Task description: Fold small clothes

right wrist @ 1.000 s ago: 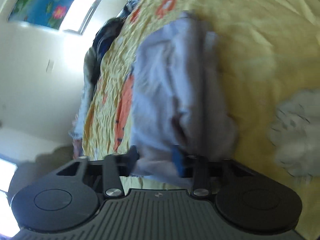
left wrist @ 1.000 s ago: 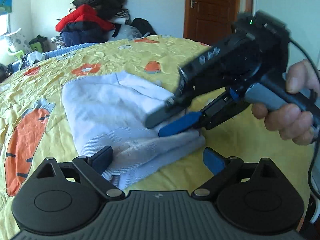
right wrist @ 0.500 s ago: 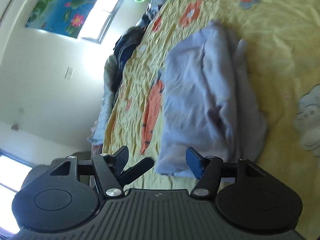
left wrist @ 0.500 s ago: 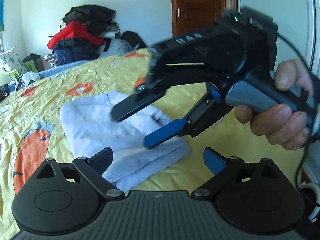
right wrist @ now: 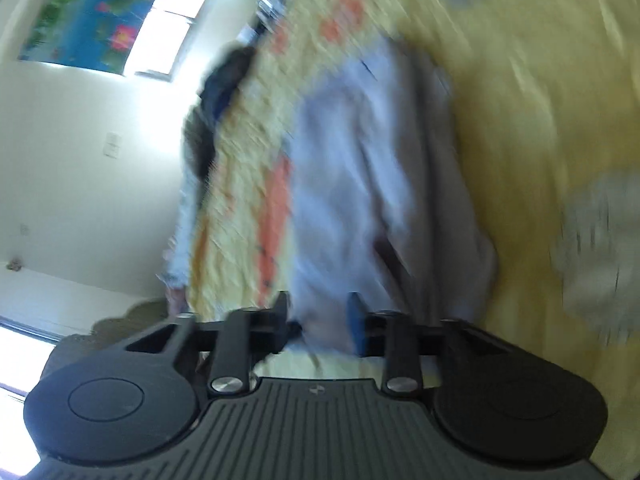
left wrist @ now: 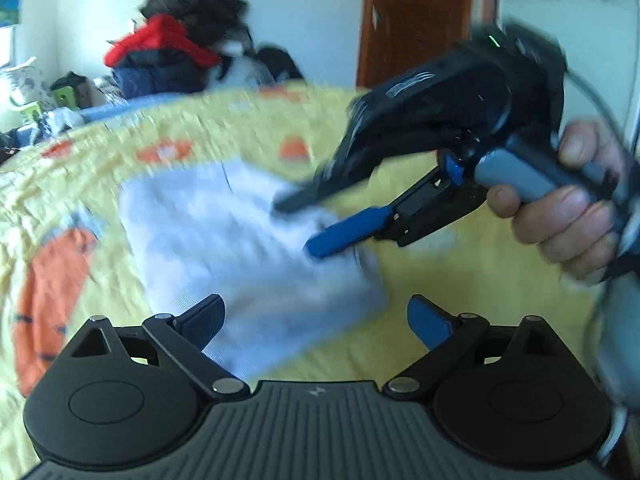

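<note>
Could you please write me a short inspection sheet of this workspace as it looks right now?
Surface: bed with a yellow carrot-print sheet.
Job's things: pale blue garment, folded, lying flat on the sheet.
Clutter: grey-white cloth beside the garment; heap of clothes behind the bed.
Tongs: left tongs open, holding nothing; right tongs closing above the garment, whether anything is pinched is too blurred to tell.
Cables: black cable from the right handle.
Surroundings: wooden door, window, flowered curtain.

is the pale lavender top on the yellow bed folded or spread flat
Folded. The pale lavender knit top lies on the yellow carrot-print bedspread as a compact rectangle, with stacked layers showing along its near edge.
</note>
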Available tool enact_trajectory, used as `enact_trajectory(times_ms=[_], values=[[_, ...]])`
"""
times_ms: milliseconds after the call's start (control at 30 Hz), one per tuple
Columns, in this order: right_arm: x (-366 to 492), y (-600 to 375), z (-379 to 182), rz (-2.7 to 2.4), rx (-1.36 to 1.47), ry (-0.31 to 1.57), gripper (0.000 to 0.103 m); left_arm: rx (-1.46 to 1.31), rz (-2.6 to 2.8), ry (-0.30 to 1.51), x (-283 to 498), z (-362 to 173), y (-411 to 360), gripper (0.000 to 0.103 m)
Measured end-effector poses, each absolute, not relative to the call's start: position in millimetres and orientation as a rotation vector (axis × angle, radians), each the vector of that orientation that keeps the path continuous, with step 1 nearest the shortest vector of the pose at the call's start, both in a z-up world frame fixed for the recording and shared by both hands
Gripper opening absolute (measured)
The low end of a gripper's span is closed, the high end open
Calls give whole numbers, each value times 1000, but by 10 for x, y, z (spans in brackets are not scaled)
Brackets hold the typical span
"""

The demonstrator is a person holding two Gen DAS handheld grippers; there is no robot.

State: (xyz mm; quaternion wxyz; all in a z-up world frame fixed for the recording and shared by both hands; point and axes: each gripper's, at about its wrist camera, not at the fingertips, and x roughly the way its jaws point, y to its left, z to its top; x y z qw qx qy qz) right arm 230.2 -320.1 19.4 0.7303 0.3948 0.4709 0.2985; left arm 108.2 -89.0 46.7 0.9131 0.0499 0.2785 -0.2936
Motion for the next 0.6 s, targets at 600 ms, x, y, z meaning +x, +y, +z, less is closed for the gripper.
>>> enact_trajectory(times_ms=[600], values=[[4231,-3069,-263,490,943,1127,40,-135,-411,722,2305,115,-982,100]])
